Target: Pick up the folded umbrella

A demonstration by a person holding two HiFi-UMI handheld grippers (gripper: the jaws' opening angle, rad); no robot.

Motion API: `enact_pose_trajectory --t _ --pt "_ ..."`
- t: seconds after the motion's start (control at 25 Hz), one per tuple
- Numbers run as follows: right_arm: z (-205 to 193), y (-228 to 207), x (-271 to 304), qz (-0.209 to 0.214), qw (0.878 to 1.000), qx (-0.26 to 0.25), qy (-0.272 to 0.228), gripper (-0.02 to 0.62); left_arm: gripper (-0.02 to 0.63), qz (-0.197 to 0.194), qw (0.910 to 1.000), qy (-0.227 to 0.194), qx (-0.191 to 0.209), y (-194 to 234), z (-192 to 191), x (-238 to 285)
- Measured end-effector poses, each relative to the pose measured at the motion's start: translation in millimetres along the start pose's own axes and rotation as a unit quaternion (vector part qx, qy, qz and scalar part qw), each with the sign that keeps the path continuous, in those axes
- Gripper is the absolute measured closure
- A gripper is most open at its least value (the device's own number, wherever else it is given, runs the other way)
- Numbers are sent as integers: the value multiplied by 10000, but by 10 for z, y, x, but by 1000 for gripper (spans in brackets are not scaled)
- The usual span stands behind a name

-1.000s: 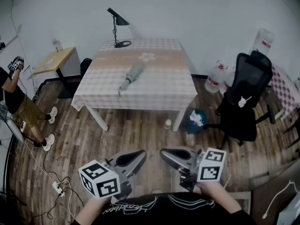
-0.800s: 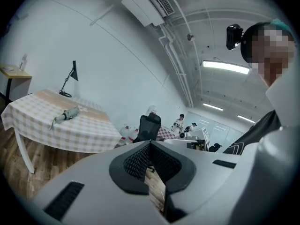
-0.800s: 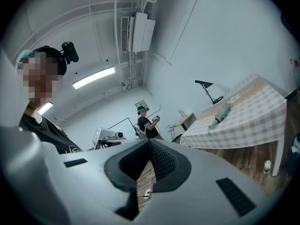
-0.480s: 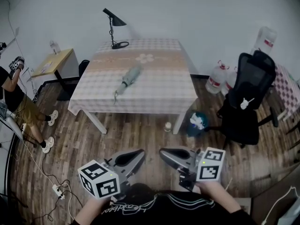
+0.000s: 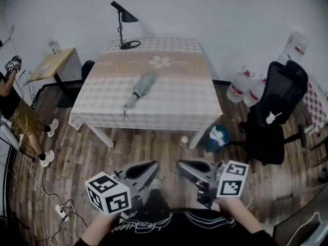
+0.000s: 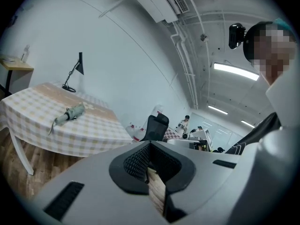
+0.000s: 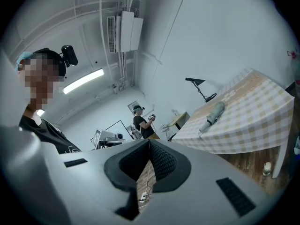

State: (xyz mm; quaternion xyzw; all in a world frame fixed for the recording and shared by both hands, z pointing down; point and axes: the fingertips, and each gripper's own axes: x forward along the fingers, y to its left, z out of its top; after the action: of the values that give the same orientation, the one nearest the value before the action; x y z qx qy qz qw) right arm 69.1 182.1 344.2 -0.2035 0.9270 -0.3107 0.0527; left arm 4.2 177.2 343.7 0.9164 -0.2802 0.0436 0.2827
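The folded grey-green umbrella [image 5: 139, 89] lies slantwise near the middle of the checked tablecloth on the table [image 5: 179, 86], its strap end toward the front edge. Both grippers are held low over the wooden floor, well short of the table. My left gripper [image 5: 154, 164] is shut with nothing in it, and my right gripper [image 5: 180, 164] beside it also looks shut and empty. In the left gripper view the umbrella [image 6: 70, 113] shows far off to the left above the closed jaws [image 6: 150, 144]. The right gripper view has the umbrella [image 7: 212, 115] to the right of its jaws [image 7: 150, 142].
A black desk lamp [image 5: 123, 24] stands at the table's far left corner. A black office chair [image 5: 274, 117] and water jugs [image 5: 241, 86] are at the right. A blue bag [image 5: 218, 136] and a small cup [image 5: 183, 140] sit by the front right table leg. A person [image 5: 10, 101], a side table [image 5: 48, 65] and a power strip [image 5: 61, 209] are left.
The table and umbrella have grown larger and nearer in the head view as I moved toward them. Both grippers travelled along, still side by side and shut.
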Motion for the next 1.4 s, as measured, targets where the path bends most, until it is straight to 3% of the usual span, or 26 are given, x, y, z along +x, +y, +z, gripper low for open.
enact_pose_trajectory --t 0.76,1.4 --pt "911 -1458 1555 -434 9985 319 123 583 607 -121 9992 352 -149 2094 1070 547" --pt "1353 -2086 1956 -289 9989 320 161 583 607 75 9991 394 -106 2748 1476 956"
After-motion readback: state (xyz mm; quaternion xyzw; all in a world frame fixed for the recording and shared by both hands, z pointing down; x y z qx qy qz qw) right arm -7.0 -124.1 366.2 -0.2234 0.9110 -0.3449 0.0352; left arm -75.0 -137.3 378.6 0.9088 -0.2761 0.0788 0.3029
